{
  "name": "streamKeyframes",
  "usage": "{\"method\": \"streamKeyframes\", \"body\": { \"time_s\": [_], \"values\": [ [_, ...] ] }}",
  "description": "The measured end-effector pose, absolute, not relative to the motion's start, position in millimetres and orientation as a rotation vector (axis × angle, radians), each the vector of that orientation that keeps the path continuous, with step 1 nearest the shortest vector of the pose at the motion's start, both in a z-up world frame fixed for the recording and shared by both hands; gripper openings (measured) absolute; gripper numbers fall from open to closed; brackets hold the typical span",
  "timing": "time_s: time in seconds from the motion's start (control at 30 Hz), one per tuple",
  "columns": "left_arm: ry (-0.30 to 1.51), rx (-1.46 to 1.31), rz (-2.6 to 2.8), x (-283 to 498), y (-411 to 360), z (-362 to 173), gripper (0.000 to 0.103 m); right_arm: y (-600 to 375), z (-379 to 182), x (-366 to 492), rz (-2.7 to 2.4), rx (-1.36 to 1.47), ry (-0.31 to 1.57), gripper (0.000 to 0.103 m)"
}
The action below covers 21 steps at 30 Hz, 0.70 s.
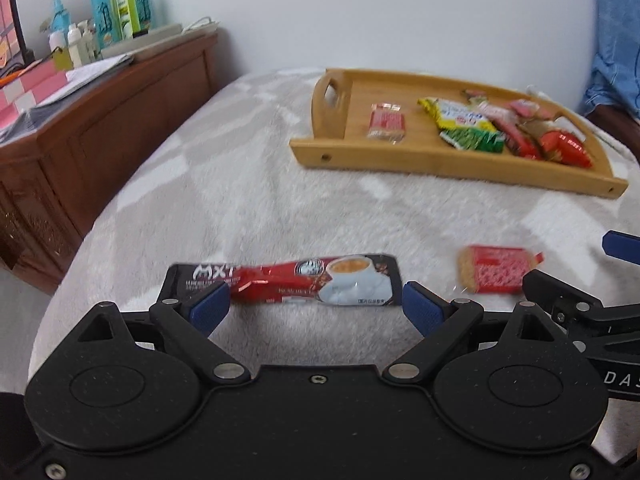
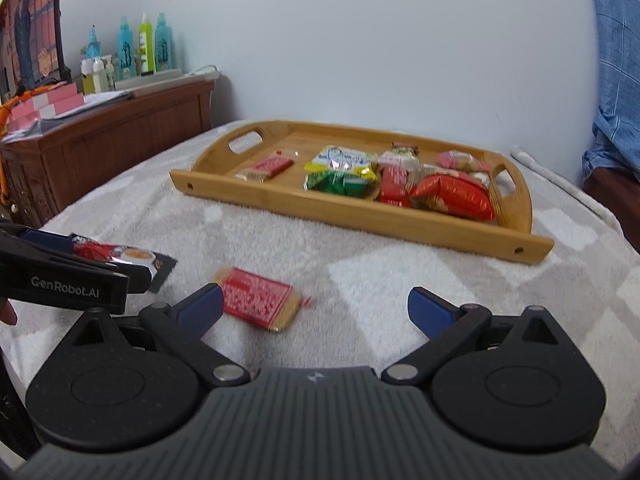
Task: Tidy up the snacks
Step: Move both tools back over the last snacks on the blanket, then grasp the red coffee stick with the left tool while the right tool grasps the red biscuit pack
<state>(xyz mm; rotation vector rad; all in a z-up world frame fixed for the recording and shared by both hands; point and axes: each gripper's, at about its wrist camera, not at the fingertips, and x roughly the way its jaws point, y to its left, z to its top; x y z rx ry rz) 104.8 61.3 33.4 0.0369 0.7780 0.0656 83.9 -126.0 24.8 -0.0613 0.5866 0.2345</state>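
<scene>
A long red and black coffee sachet (image 1: 304,280) lies flat on the grey blanket, just beyond my left gripper (image 1: 316,308), whose blue pads stand wide open on either side of it without touching. A red biscuit packet (image 2: 260,298) lies to the right of the sachet, close to the left pad of my open right gripper (image 2: 316,310), which holds nothing. In the left wrist view the same biscuit packet (image 1: 498,269) shows with the right gripper's finger beside it. Farther back, a bamboo tray (image 2: 360,216) holds several wrapped snacks.
A wooden cabinet (image 1: 100,132) stands to the left of the bed, topped with bottles (image 1: 120,4), papers and pink boxes. A pale wall runs behind the tray. Blue cloth (image 2: 616,80) hangs at the right edge. Blanket between the loose packets and the tray (image 1: 440,168) is bare.
</scene>
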Motion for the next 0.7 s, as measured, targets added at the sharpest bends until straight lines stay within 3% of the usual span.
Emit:
{"method": "streamKeyframes", "body": {
  "time_s": [0.37,0.5,0.7],
  "values": [
    [0.771,-0.133,0.022,127,79,26,0.091,-117,15,87,0.226,-0.107,0.603,0.103],
    [0.740,-0.140,0.018,131,81,27,0.067,-114,13,90,0.233,-0.122,0.601,0.103],
    [0.721,-0.180,-0.004,135,89,31,0.044,-108,12,96,0.254,-0.141,0.589,0.103]
  ]
}}
